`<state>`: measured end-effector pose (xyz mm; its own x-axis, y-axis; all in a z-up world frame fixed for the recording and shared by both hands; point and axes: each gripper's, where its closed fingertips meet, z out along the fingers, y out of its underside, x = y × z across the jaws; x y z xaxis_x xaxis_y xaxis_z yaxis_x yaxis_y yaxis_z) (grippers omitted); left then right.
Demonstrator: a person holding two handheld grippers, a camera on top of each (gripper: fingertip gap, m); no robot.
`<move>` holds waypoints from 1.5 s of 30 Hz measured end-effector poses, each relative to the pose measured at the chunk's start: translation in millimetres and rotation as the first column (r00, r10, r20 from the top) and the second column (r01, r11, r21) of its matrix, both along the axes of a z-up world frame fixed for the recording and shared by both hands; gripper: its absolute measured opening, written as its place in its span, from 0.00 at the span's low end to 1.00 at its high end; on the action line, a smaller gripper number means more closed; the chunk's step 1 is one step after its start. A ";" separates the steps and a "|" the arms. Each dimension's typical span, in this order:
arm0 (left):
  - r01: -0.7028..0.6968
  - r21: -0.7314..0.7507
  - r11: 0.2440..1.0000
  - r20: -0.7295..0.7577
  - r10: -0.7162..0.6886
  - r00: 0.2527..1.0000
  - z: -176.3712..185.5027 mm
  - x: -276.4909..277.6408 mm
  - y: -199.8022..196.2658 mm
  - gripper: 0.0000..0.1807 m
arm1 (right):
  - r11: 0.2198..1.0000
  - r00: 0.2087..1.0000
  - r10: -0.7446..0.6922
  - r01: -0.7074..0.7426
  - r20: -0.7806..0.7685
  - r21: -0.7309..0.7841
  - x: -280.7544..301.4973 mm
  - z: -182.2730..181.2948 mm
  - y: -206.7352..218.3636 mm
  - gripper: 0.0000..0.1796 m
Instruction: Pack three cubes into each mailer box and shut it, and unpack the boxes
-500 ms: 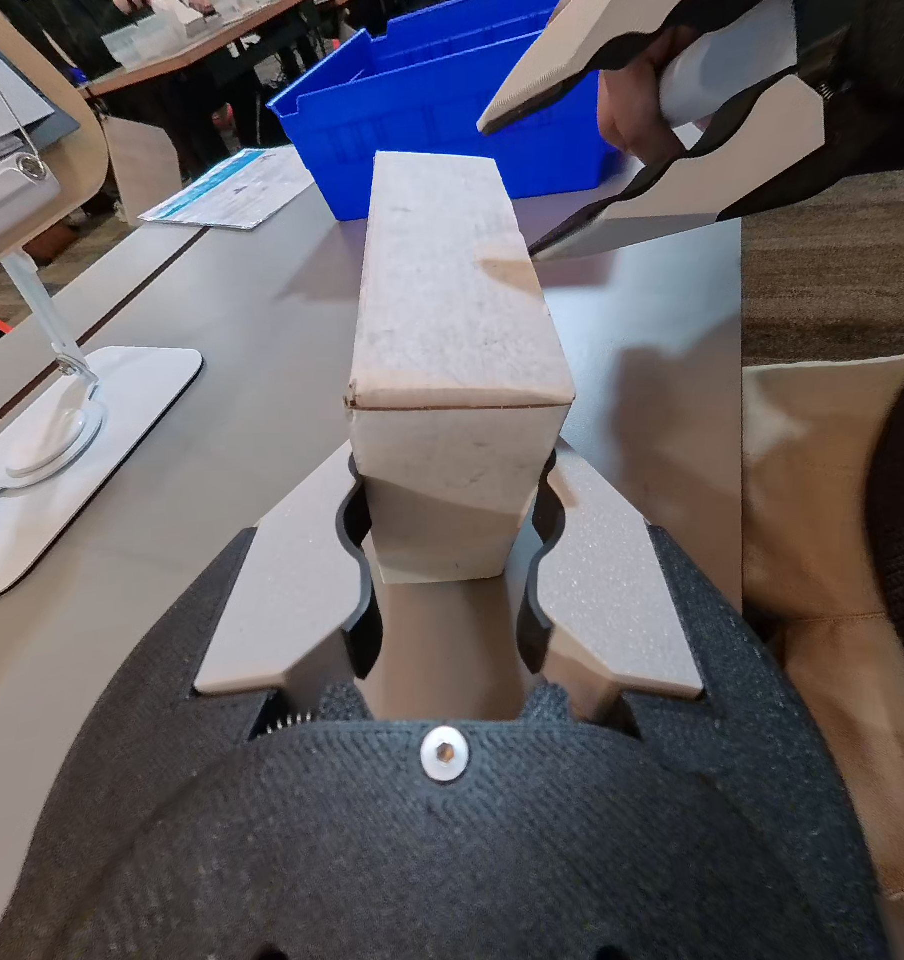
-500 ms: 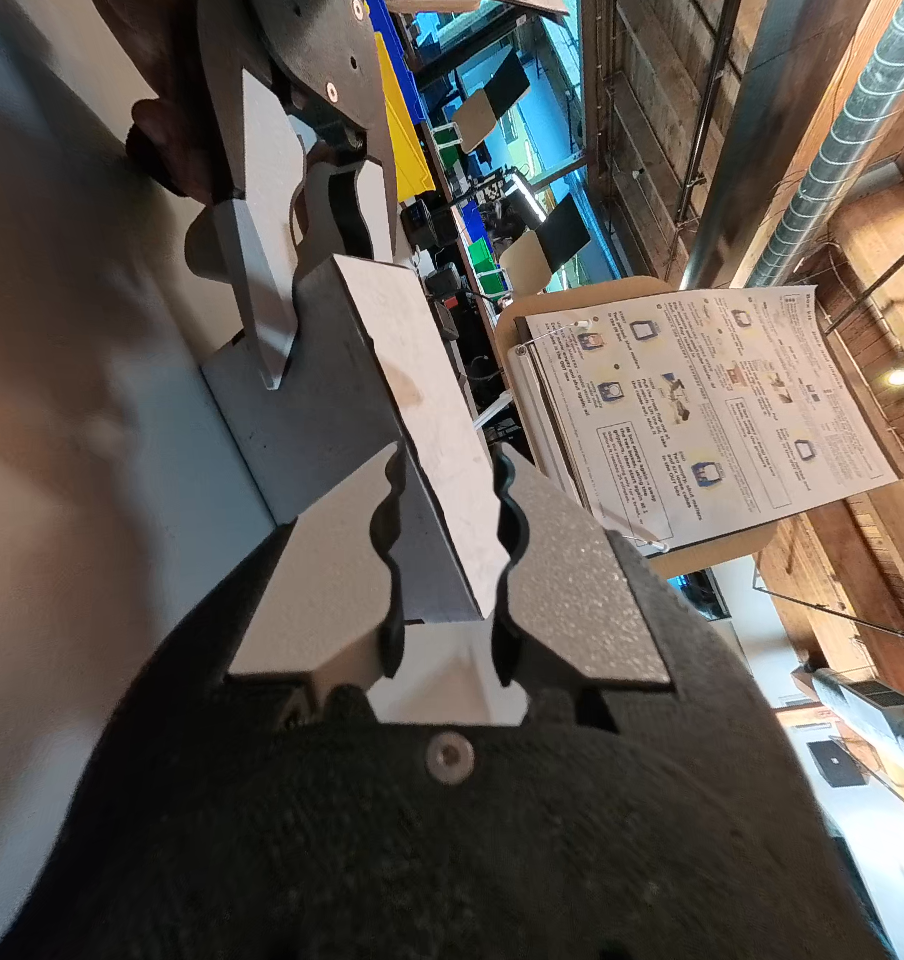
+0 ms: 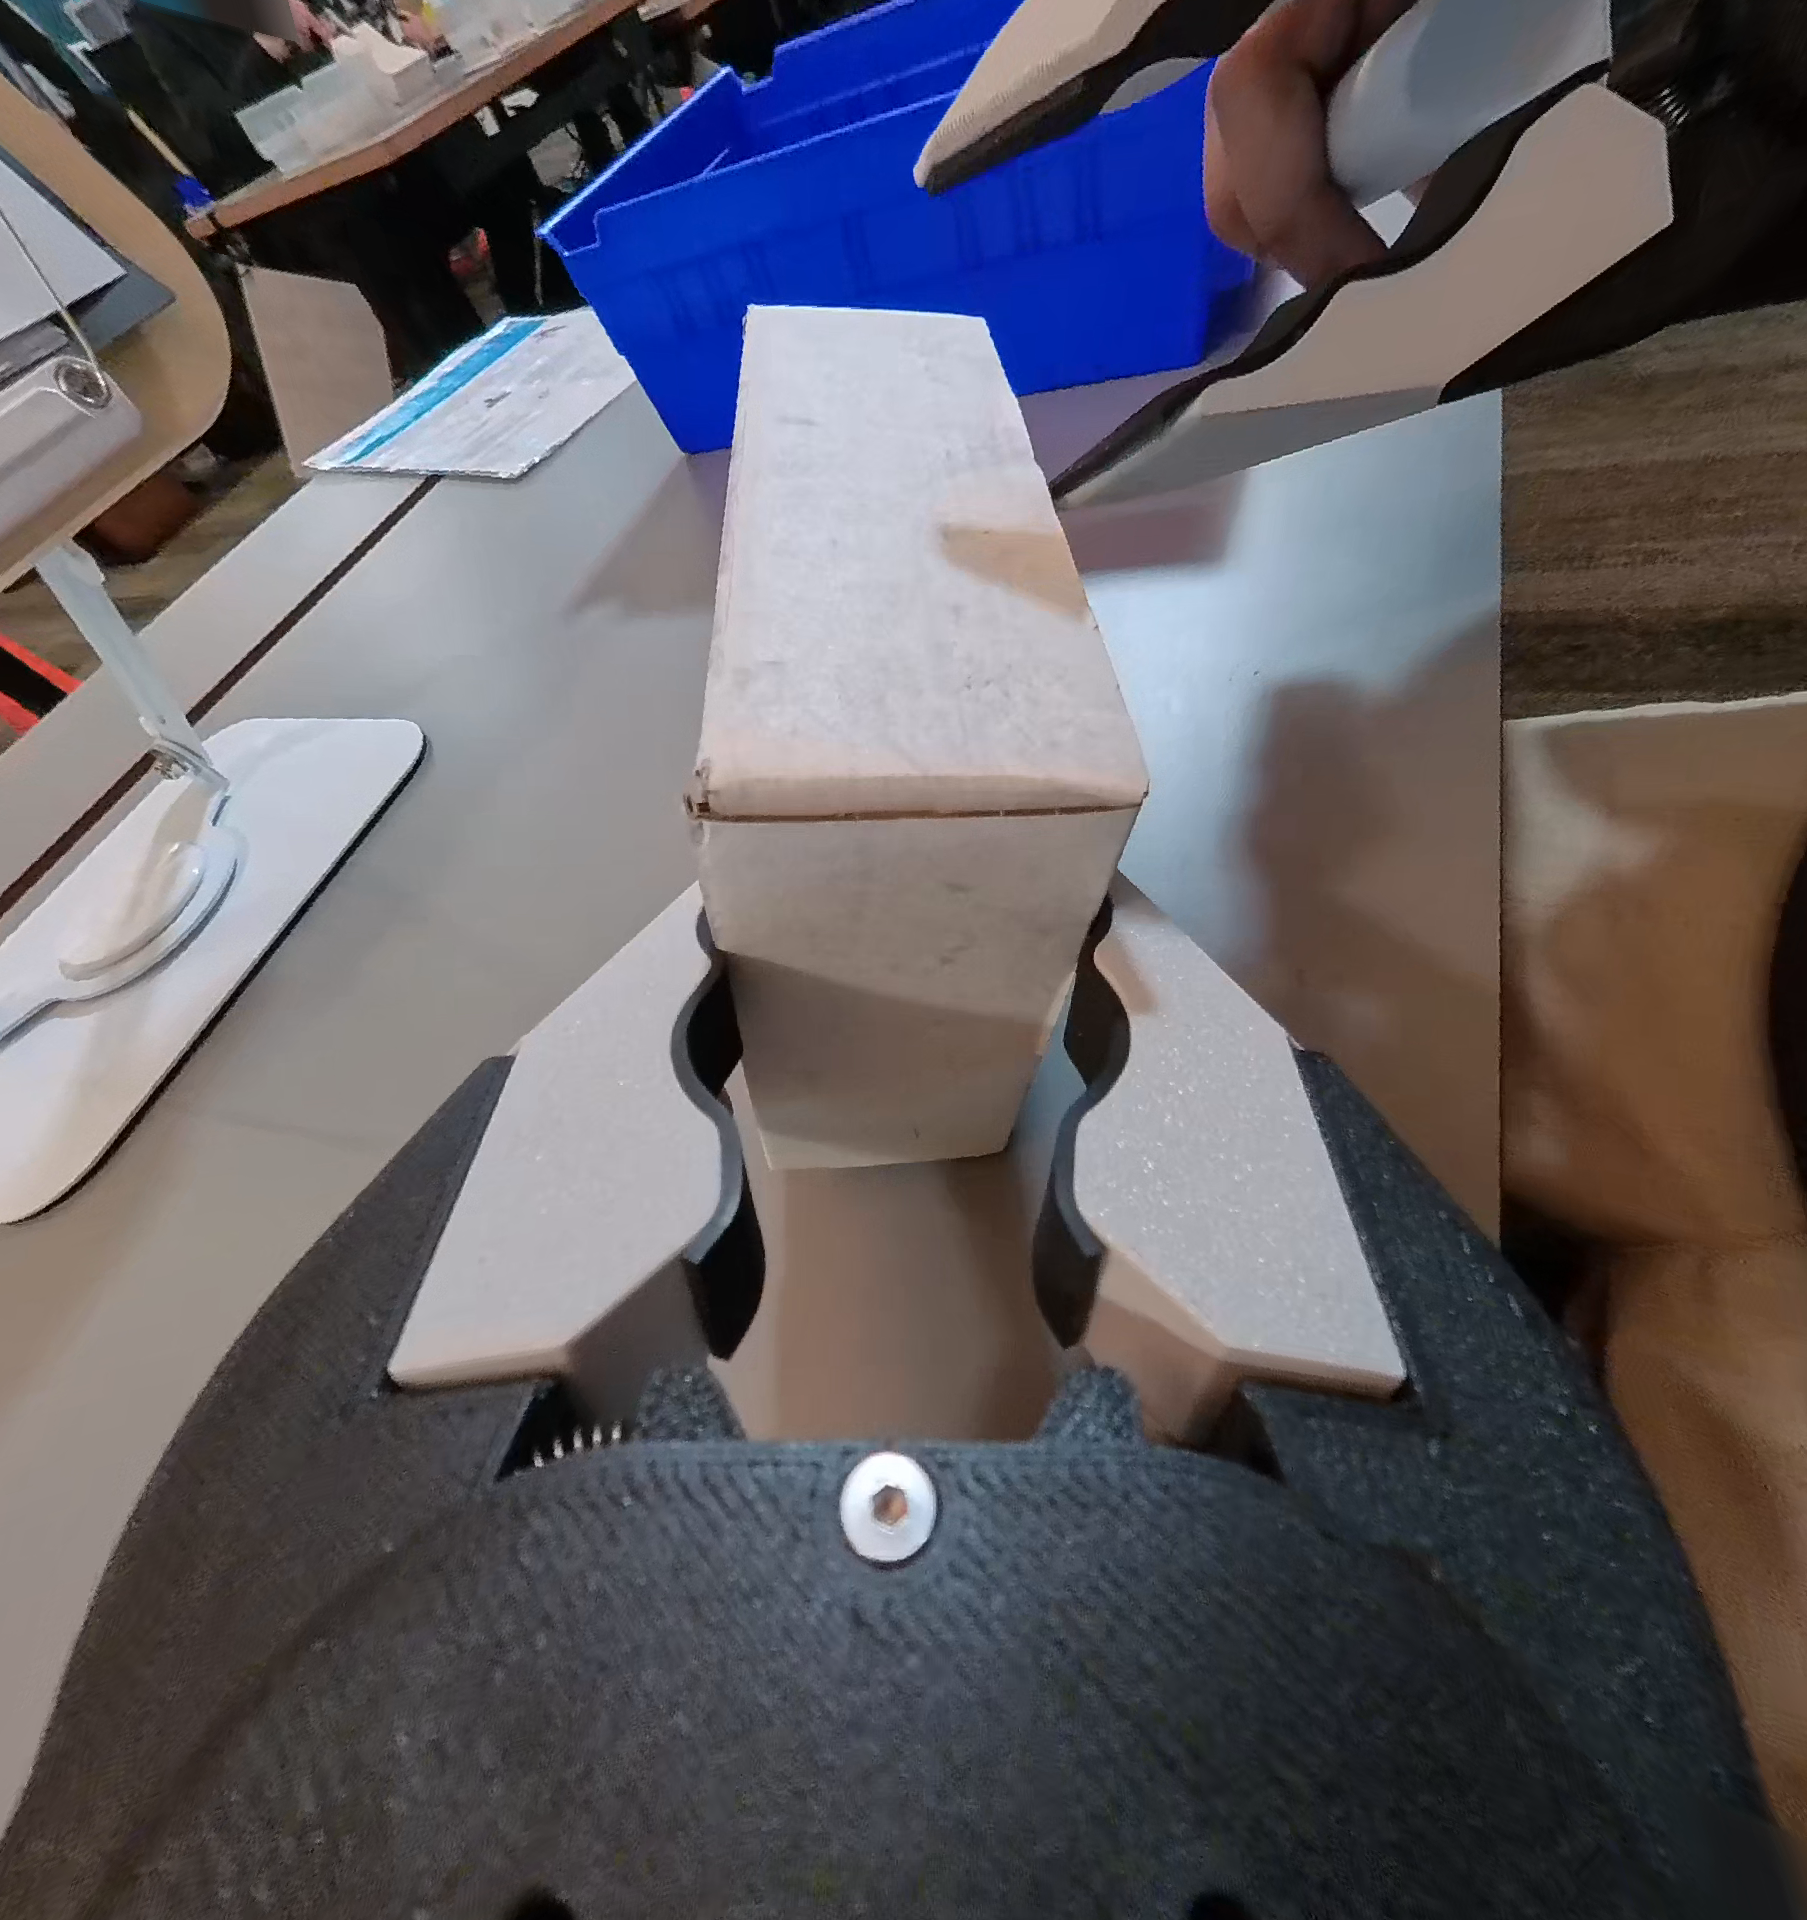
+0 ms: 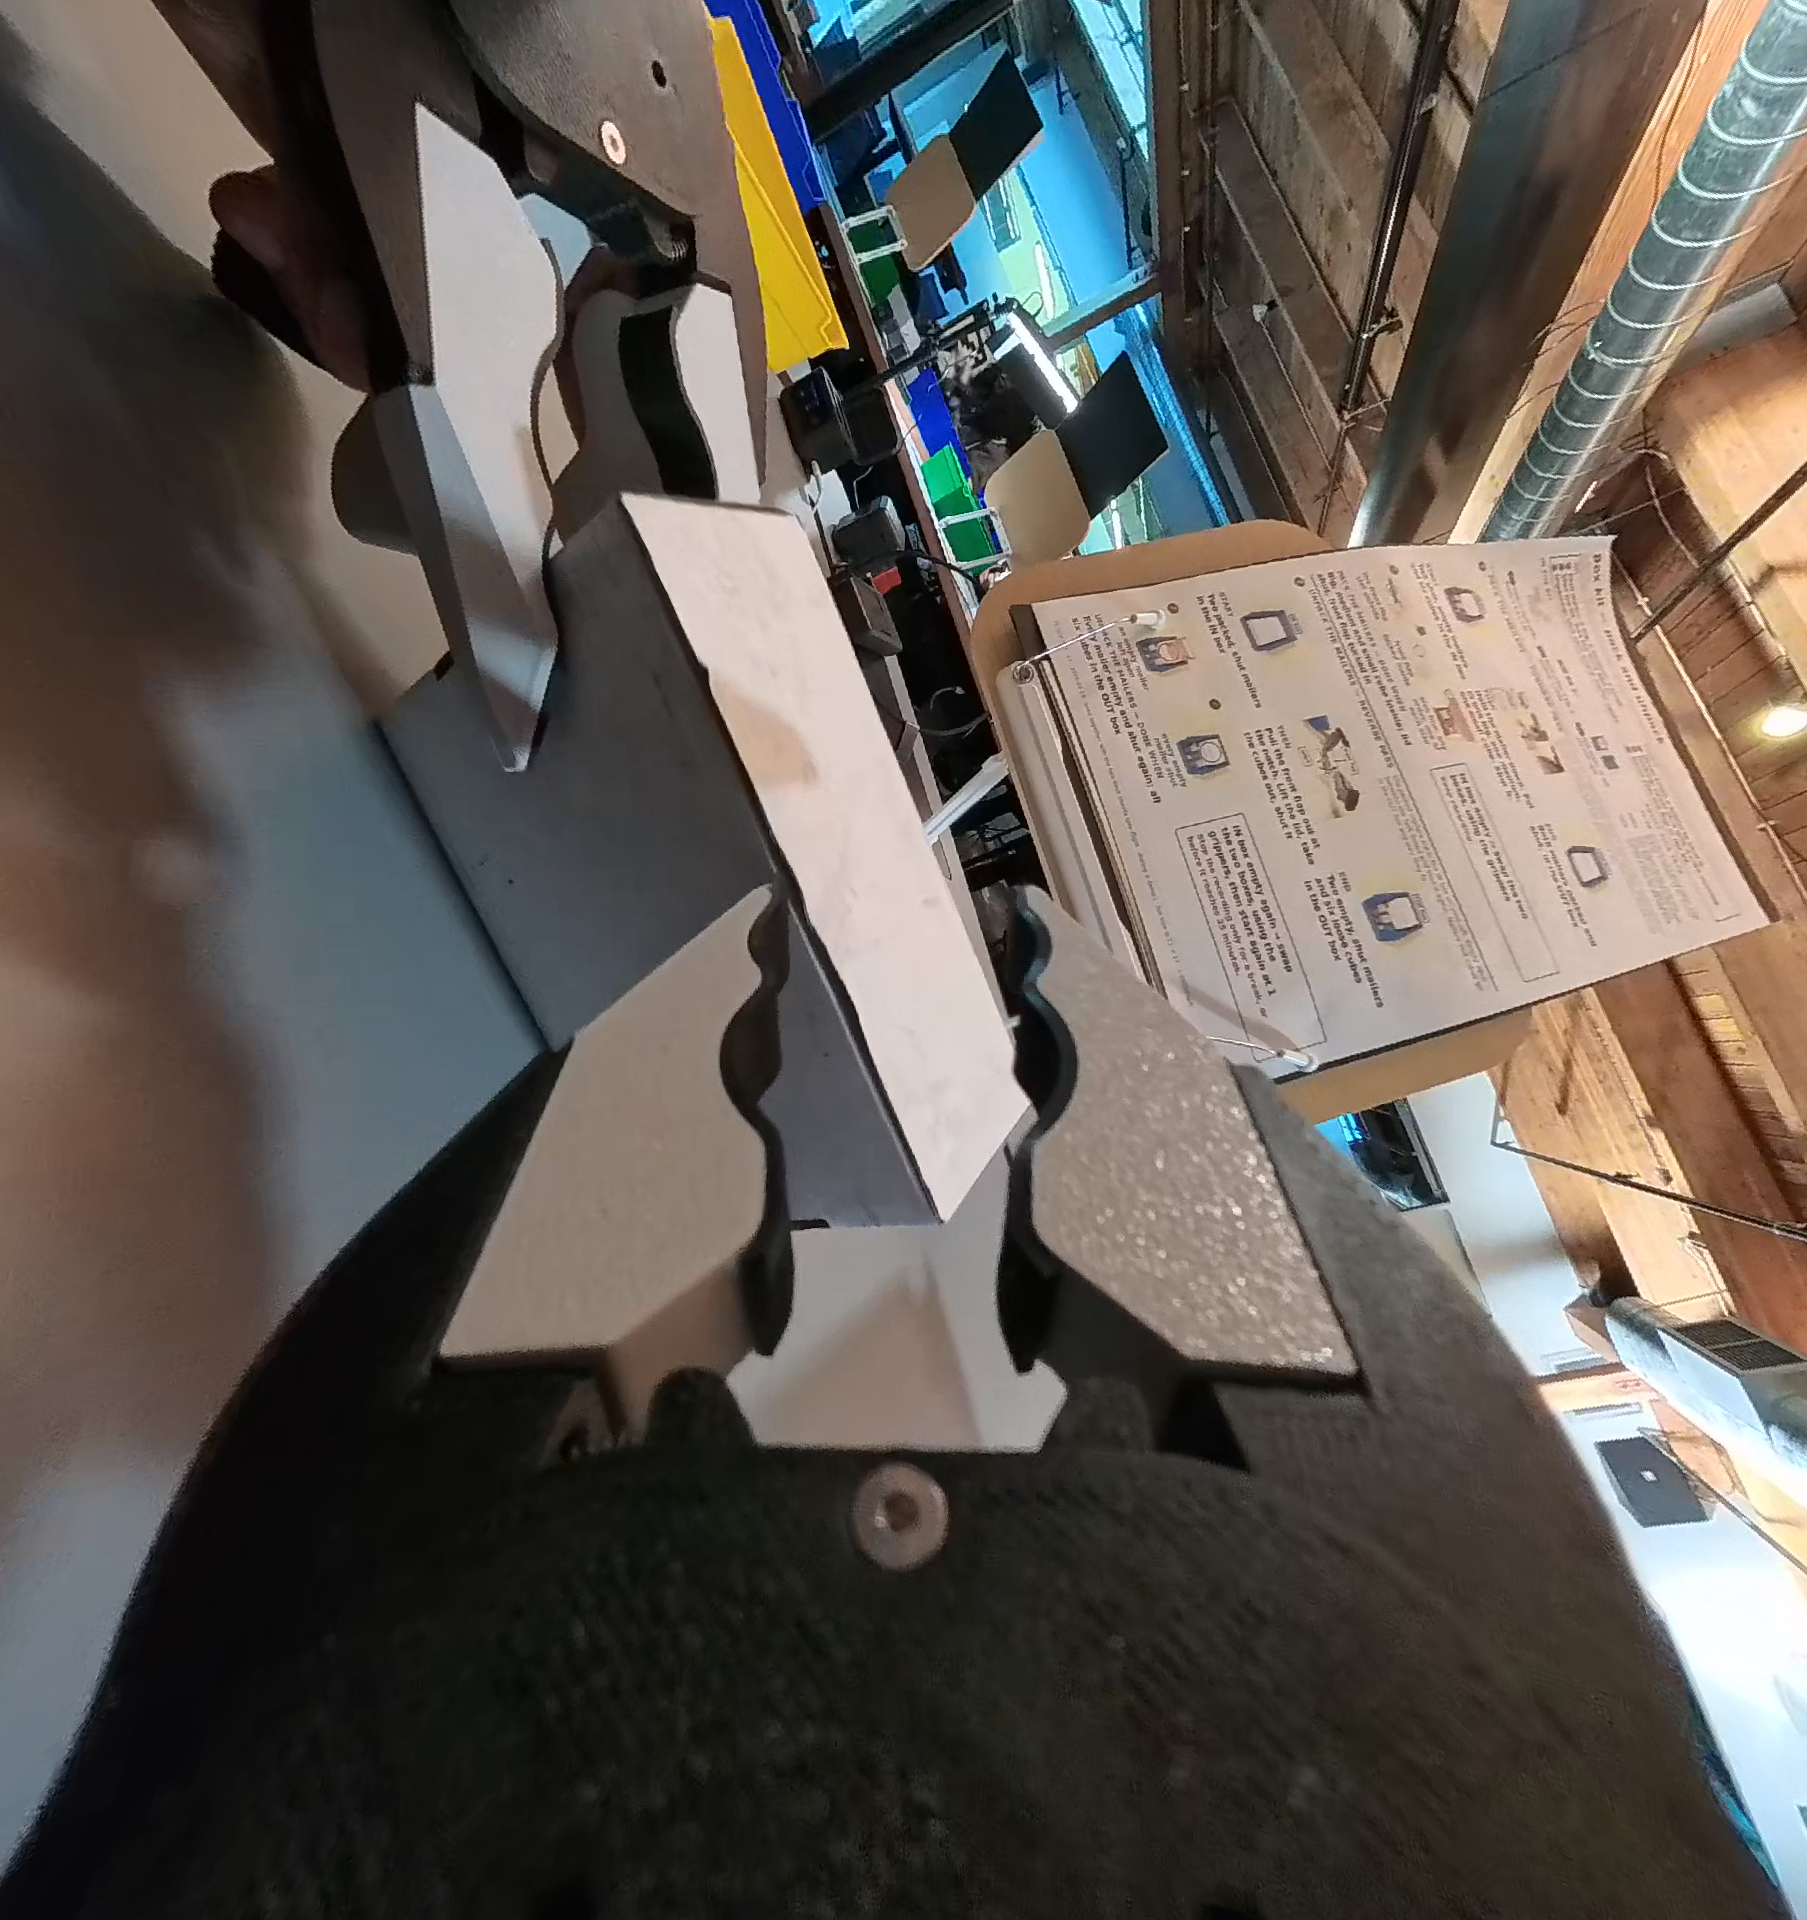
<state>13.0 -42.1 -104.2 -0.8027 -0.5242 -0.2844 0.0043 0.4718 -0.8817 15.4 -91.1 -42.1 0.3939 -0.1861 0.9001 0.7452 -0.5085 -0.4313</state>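
My left gripper (image 3: 904, 1023) is clamped on the near end of the mailer box (image 3: 894, 644), a long, matte cardboard block with its lid flat. My right gripper (image 4: 894, 1023) straddles the far end; its wavy black pads sit beside the walls, though I can't tell if they pinch. A glossy blue plastic bin (image 3: 878, 249) stands beyond the box on the smooth grey table (image 3: 442, 748).

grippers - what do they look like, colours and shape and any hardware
Both match: the left gripper and right gripper each have a rounded, textured black body with one silver hex screw at its centre, two pale grey angular fingers lined with wavy black pads, and a small coil spring at the finger base.
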 end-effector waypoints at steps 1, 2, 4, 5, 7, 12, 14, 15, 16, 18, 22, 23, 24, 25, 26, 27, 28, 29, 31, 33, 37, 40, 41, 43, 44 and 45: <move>-0.001 0.005 1.000 0.004 0.001 1.000 -0.1 0.1 -0.6 0.34 | 1.000 1.000 -0.003 0.003 0.004 -0.002 0.0 0.4 -0.7 0.23; -0.003 0.013 1.000 0.010 0.003 1.000 -0.1 0.2 -1.0 0.34 | 1.000 1.000 -0.005 0.005 0.009 -0.004 -0.2 0.6 -1.3 0.24; -0.008 0.036 0.999 0.031 0.007 0.999 -0.1 0.6 -1.1 0.34 | 1.000 1.000 -0.009 0.009 0.023 -0.013 -0.6 0.7 -2.3 0.25; -0.011 0.047 0.999 0.041 0.010 0.999 -0.3 0.8 -1.0 0.34 | 1.000 0.999 -0.011 0.012 0.037 -0.021 -1.0 0.7 -2.7 0.26; -0.018 0.075 0.997 0.061 0.013 0.998 -0.7 1.1 -1.2 0.34 | 0.999 0.997 -0.014 0.017 0.079 -0.038 -3.2 1.5 -2.9 0.26; -0.025 0.117 0.993 0.091 0.014 0.996 -0.5 0.7 -2.0 0.34 | 0.997 0.989 -0.015 0.026 0.149 -0.073 -7.8 1.4 -3.8 0.26; -0.029 0.115 0.993 0.089 0.018 0.996 0.2 1.1 -2.1 0.34 | 0.996 0.986 -0.017 0.032 0.166 -0.088 -7.8 0.8 -3.7 0.24; -0.028 0.103 0.994 0.085 0.020 0.996 1.5 0.9 -2.8 0.34 | 0.994 0.982 -0.015 0.035 0.188 -0.106 -8.4 -0.6 -3.3 0.21; -0.026 0.085 0.996 0.073 0.020 0.997 2.5 0.6 -3.5 0.34 | 0.991 0.976 -0.012 0.041 0.218 -0.130 -9.3 -2.8 -2.8 0.18; -0.021 0.071 0.997 0.058 0.017 0.998 2.7 0.0 -3.7 0.34 | 0.984 0.961 -0.007 0.056 0.276 -0.170 -11.3 -6.9 -1.4 0.12; -0.024 0.086 0.996 0.063 0.019 0.998 1.5 0.1 -2.8 0.34 | 0.985 0.962 -0.018 0.064 0.273 -0.160 -11.7 -5.4 -1.3 0.15; -0.025 0.093 0.995 0.068 0.018 0.998 1.2 0.1 -2.9 0.34 | 0.990 0.969 -0.023 0.057 0.245 -0.132 -11.0 -2.7 -2.1 0.18; -0.025 0.097 0.995 0.071 0.018 0.997 1.2 0.0 -3.2 0.34 | 0.994 0.976 -0.029 0.051 0.214 -0.100 -10.0 0.7 -3.4 0.22; -0.026 0.098 0.995 0.070 0.020 0.997 1.2 0.1 -3.5 0.34 | 0.997 0.982 -0.036 0.049 0.184 -0.066 -8.3 4.6 -4.8 0.26; -0.026 0.096 0.995 0.068 0.020 0.997 1.2 0.1 -3.8 0.34 | 0.998 0.987 -0.039 0.047 0.154 -0.043 -6.9 7.2 -6.1 0.27; -0.025 0.096 0.995 0.067 0.019 0.998 1.0 0.1 -4.1 0.34 | 0.999 0.991 -0.041 0.045 0.130 -0.029 -6.0 8.6 -7.0 0.28; -0.025 0.096 0.995 0.067 0.019 0.998 0.9 0.0 -4.4 0.34 | 0.999 0.992 -0.043 0.046 0.122 -0.022 -5.6 9.6 -7.6 0.29; -0.025 0.097 0.995 0.066 0.018 0.998 0.9 0.0 -4.4 0.34 | 0.999 0.991 -0.044 0.047 0.129 -0.021 -5.9 10.5 -7.9 0.29; -0.022 0.093 0.995 0.060 0.016 0.998 0.7 -0.3 -4.5 0.34 | 0.998 0.986 -0.052 0.056 0.160 -0.022 -7.1 12.4 -7.8 0.29; -0.021 0.081 0.996 0.057 0.016 0.998 1.7 -0.3 -4.7 0.34 | 0.998 0.984 -0.059 0.063 0.169 -0.019 -8.1 14.2 -7.5 0.28; -0.022 0.064 0.998 0.045 0.020 0.999 3.6 0.1 -5.7 0.34 | 0.998 0.989 -0.061 0.064 0.134 -0.016 -7.8 14.1 -7.4 0.24; -0.012 0.052 0.999 0.023 0.011 1.000 2.2 -1.6 -5.2 0.34 | 0.998 0.989 -0.049 0.054 0.141 -0.032 -8.9 11.6 -6.0 0.24; -0.013 0.045 0.999 0.009 0.012 1.000 1.2 -1.6 -5.0 0.34 | 0.998 0.988 -0.047 0.054 0.149 -0.041 -8.8 9.9 -5.4 0.25; -0.017 0.021 1.000 -0.010 0.017 1.000 0.6 -0.7 -5.9 0.34 | 0.998 0.986 -0.032 0.039 0.165 -0.039 -11.4 9.0 -3.8 0.24; -0.019 0.014 1.000 -0.018 0.020 1.000 0.6 -0.2 -6.3 0.34 | 0.999 0.987 -0.015 0.019 0.162 -0.029 -14.9 10.2 -2.5 0.23; -0.022 0.010 1.000 -0.024 0.022 0.999 0.7 0.1 -6.7 0.34 | 1.000 0.989 0.002 0.001 0.148 -0.020 -18.7 10.6 -0.9 0.23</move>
<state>13.1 -48.8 -103.5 -0.7977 -0.5390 -0.2706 -0.0269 0.4801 -0.8768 -3.3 -92.0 -31.5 0.2563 -0.1671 0.9520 0.8000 -0.5160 -0.3060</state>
